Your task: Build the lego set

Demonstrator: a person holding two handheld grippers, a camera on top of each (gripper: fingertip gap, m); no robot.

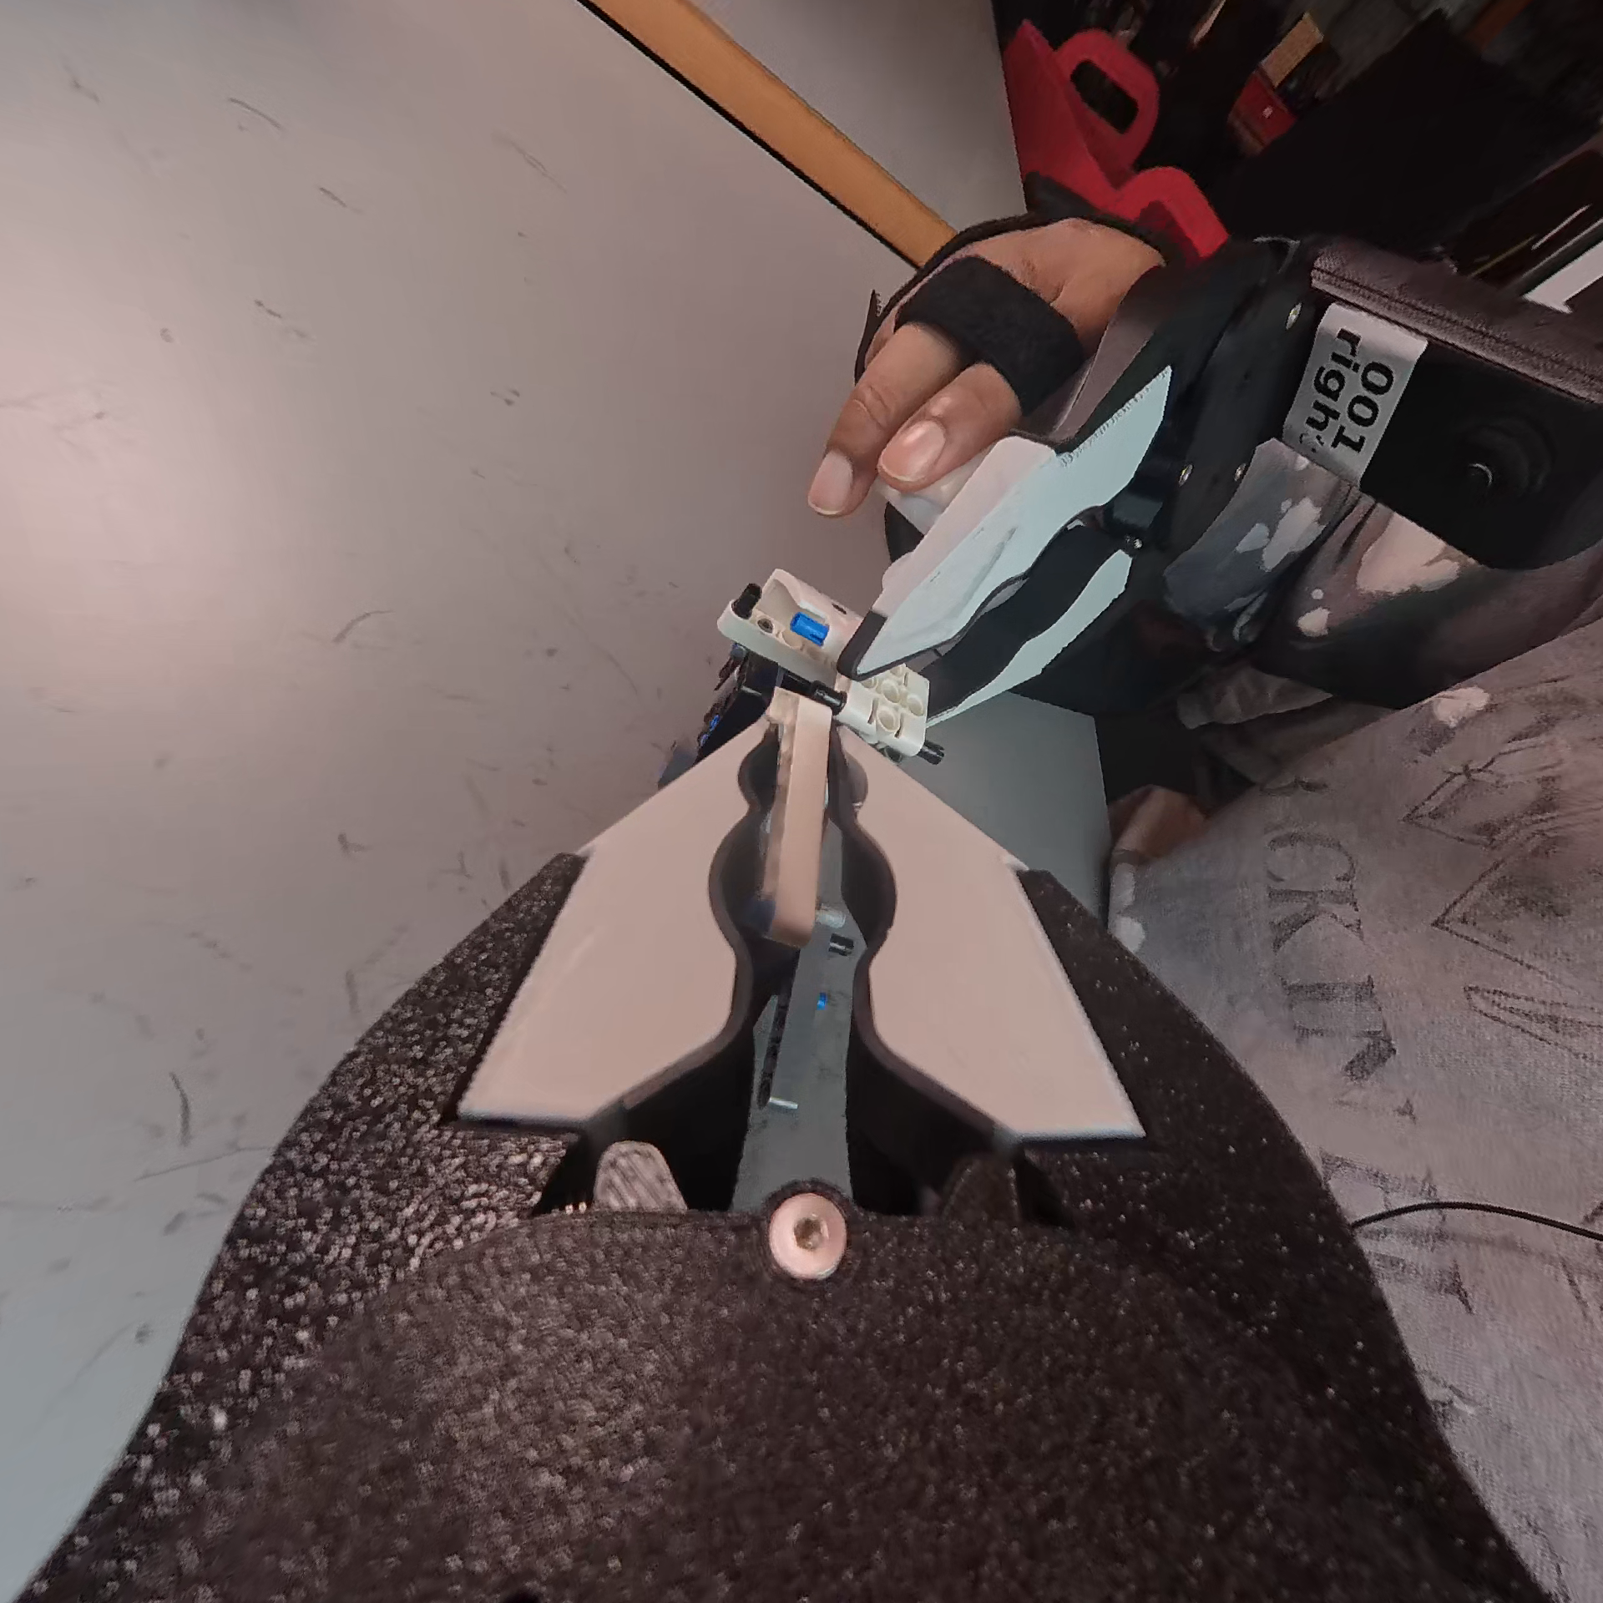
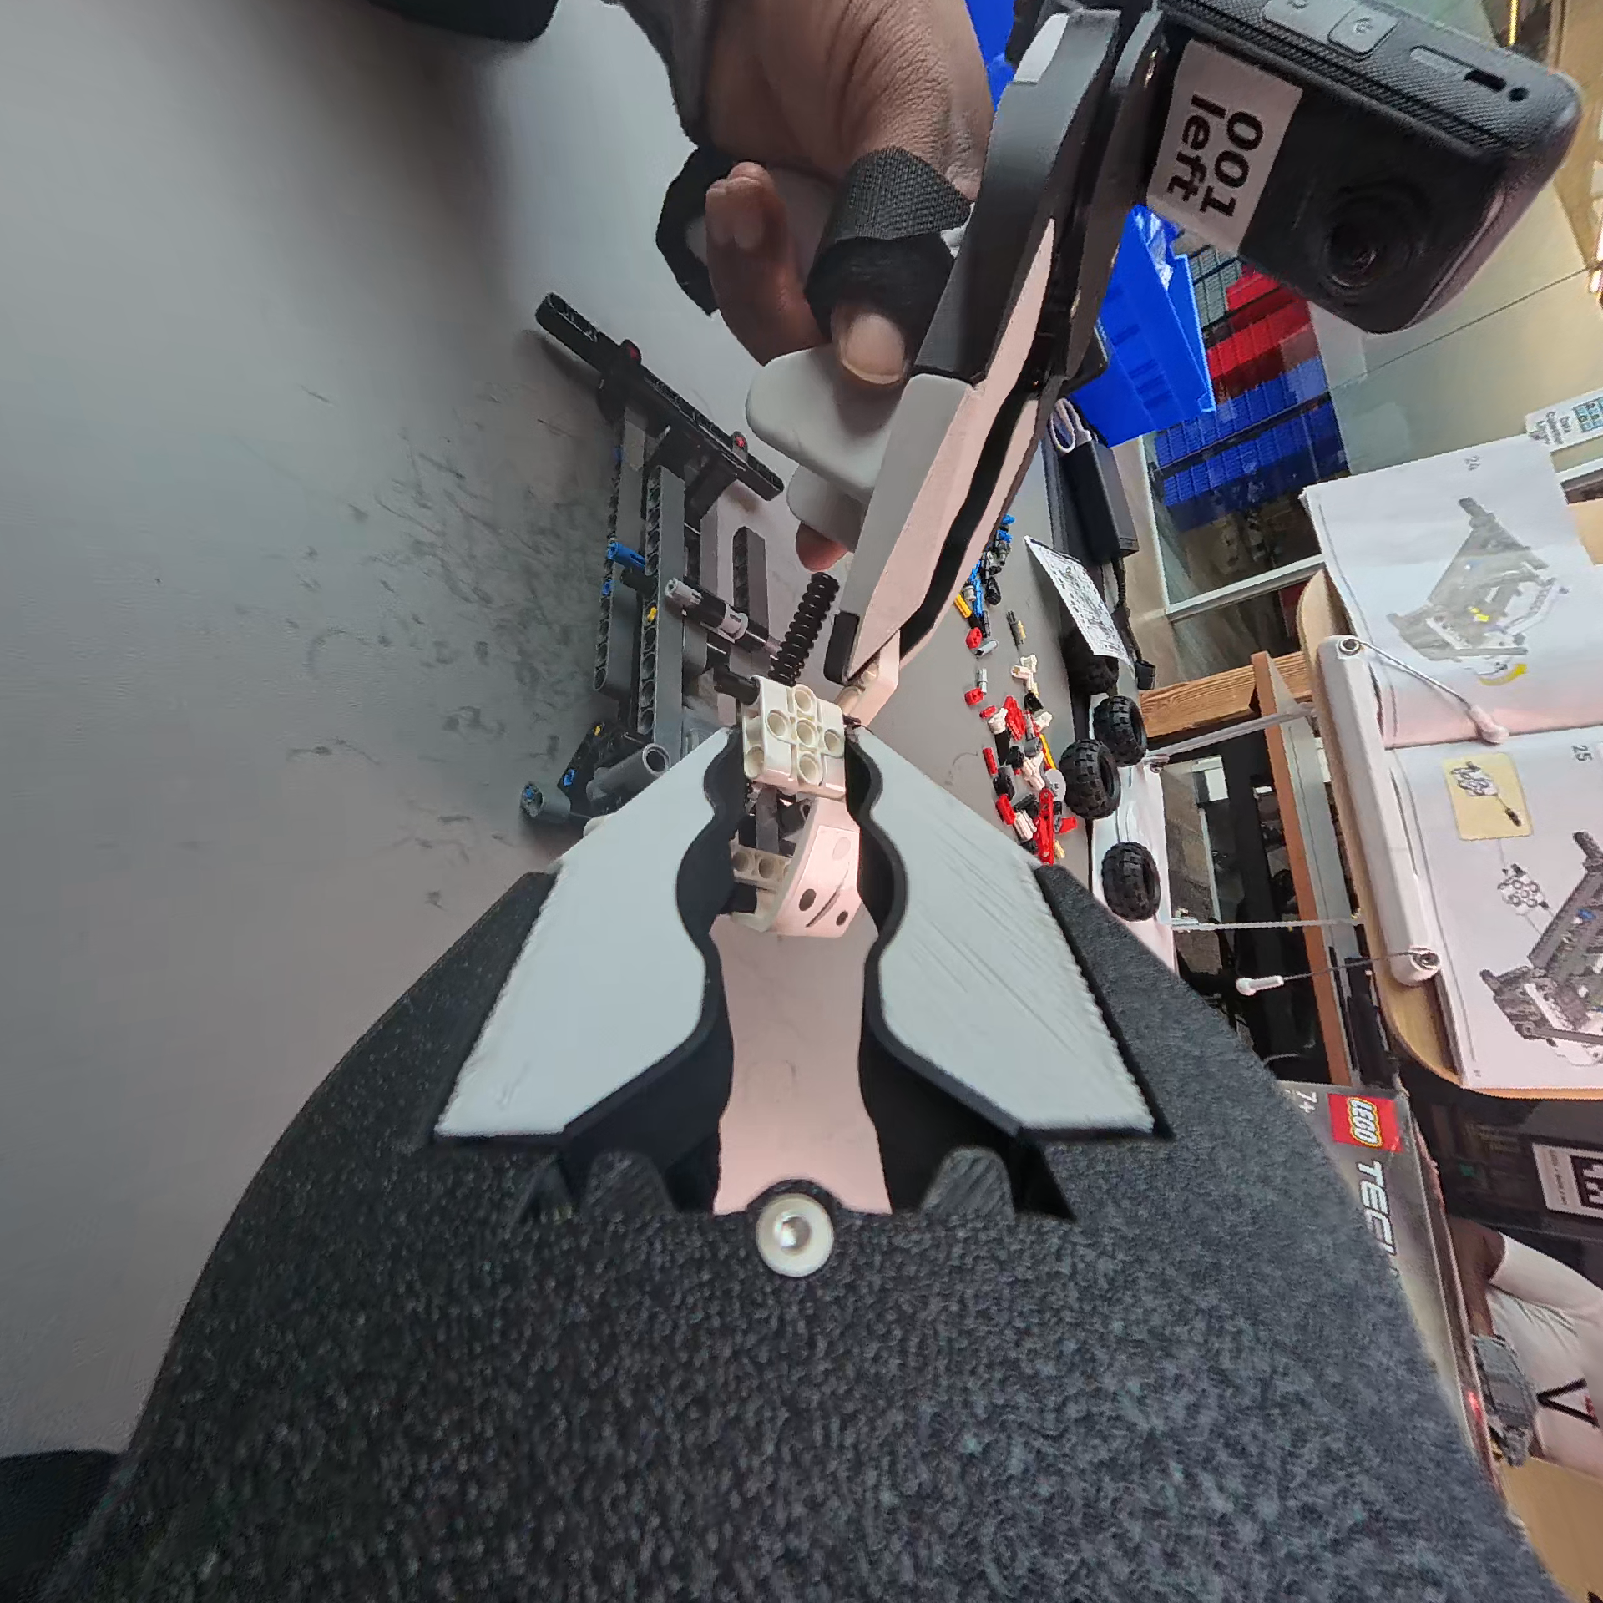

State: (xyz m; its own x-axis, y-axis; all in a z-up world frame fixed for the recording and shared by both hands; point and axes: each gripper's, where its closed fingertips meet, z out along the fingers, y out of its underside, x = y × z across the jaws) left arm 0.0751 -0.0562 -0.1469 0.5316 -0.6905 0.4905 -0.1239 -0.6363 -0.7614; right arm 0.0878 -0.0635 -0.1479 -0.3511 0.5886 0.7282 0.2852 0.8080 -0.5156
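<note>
Our right gripper [image 2: 794, 746] clamps the white studded Lego assembly [image 2: 794, 737]; the left gripper [image 2: 859, 685] touches it from one o'clock.

In the right wrist view, the lego frame [image 2: 668, 555] lies on the table [image 2: 260, 434] at centre left. The loose lego pieces [image 2: 1019, 746] lie right of it, the wheels [image 2: 1106, 763] further right, and the instruction booklet [image 2: 1492, 781] at the right edge.

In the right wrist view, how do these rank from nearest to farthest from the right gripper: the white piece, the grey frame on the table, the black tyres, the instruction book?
1. White piece: between the right gripper's fingertips.
2. Grey frame: just beyond, left of the tips.
3. Black tyres: farther, to the right.
4. Instruction book: farthest, right edge.
</note>
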